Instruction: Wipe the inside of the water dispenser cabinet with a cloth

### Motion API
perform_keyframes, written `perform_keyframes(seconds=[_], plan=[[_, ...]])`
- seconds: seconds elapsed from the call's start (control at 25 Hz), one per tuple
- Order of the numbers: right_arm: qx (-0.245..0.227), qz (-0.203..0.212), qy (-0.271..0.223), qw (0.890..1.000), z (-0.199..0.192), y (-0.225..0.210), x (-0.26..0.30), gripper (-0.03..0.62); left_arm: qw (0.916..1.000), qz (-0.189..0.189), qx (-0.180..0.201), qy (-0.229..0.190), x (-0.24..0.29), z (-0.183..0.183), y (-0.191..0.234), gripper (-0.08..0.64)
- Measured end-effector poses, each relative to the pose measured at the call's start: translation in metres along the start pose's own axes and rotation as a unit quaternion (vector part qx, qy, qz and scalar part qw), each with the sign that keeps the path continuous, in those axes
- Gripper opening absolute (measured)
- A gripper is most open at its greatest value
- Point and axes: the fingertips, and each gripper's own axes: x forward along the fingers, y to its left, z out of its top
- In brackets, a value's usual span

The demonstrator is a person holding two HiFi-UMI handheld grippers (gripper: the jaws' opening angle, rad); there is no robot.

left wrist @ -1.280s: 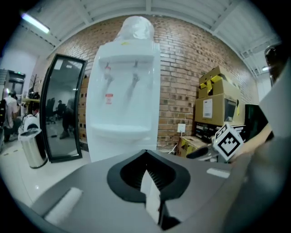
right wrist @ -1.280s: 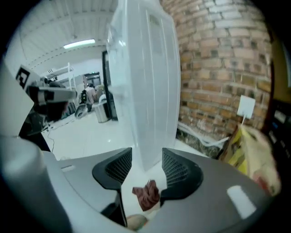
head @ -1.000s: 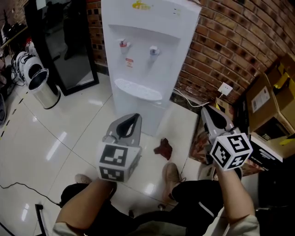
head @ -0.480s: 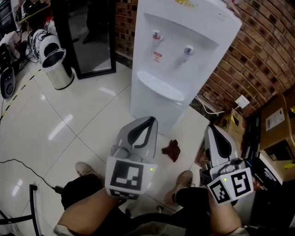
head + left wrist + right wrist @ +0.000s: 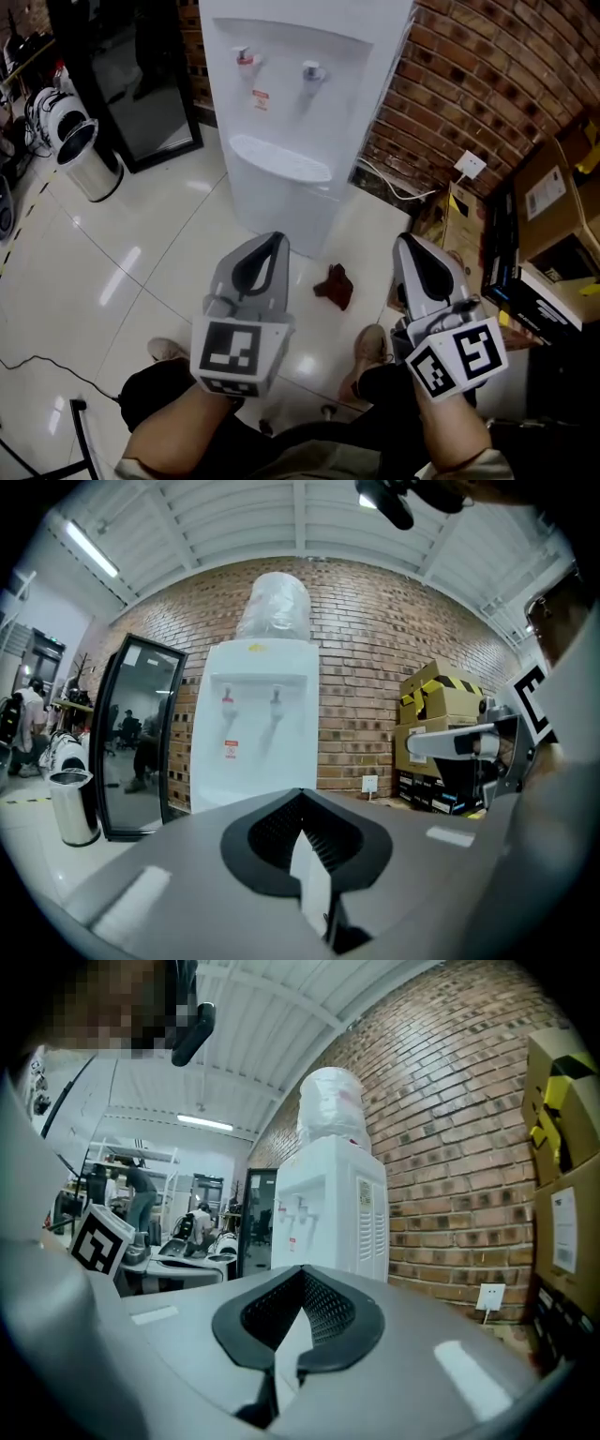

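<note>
I hold the left gripper (image 5: 268, 244) and right gripper (image 5: 411, 249) clenched shut and empty, the dark red cloth (image 5: 334, 285) on the floor (image 5: 141, 253) just ahead between them, the white water dispenser (image 5: 291, 122) beyond, against a brick wall (image 5: 469, 84).

The grey left gripper (image 5: 302, 808) has its jaws pressed together with nothing between them. Straight ahead of the fingertips stands a tall white plastic water dispenser (image 5: 253, 733) topped by a clear plastic bottle (image 5: 274, 607), against a red brick wall (image 5: 375, 658). To the fingers' left are a black-framed glass panel (image 5: 141, 733) and a shiny metal bin (image 5: 73, 805). To their right are stacked brown cardboard boxes (image 5: 436, 700).
</note>
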Motion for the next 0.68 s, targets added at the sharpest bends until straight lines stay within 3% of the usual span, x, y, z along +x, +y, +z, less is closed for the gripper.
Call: perform_keyframes(seconds=[0.68], plan=[[-0.012, 0.008, 0.037, 0.999, -0.027, 0.003, 0.015, 0.011, 0.9999, -0.011, 0.004, 0.001, 0.006, 0.003, -0.008, 0.0]])
